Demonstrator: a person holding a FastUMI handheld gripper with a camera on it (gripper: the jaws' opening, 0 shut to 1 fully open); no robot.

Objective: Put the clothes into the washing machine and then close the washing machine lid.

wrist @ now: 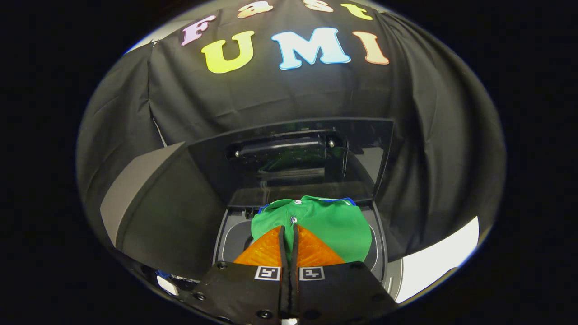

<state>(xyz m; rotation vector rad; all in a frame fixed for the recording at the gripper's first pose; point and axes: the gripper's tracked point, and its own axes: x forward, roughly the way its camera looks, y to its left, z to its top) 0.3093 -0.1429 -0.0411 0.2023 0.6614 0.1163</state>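
A green garment [325, 223] with small white buttons and a blue trim hangs from my gripper [288, 228], whose fingers are pressed together on a fold of the cloth. It hangs right over the open top of the washing machine [378, 253], hiding most of the drum opening. The machine's dark glossy lid [289, 158] stands raised upright beyond the garment, at the back of the opening.
A grey panel or box [149, 203] stands close to the left of the machine. A white surface [438, 262] shows to the right of the machine. Black cloth closes off the booth behind the lid.
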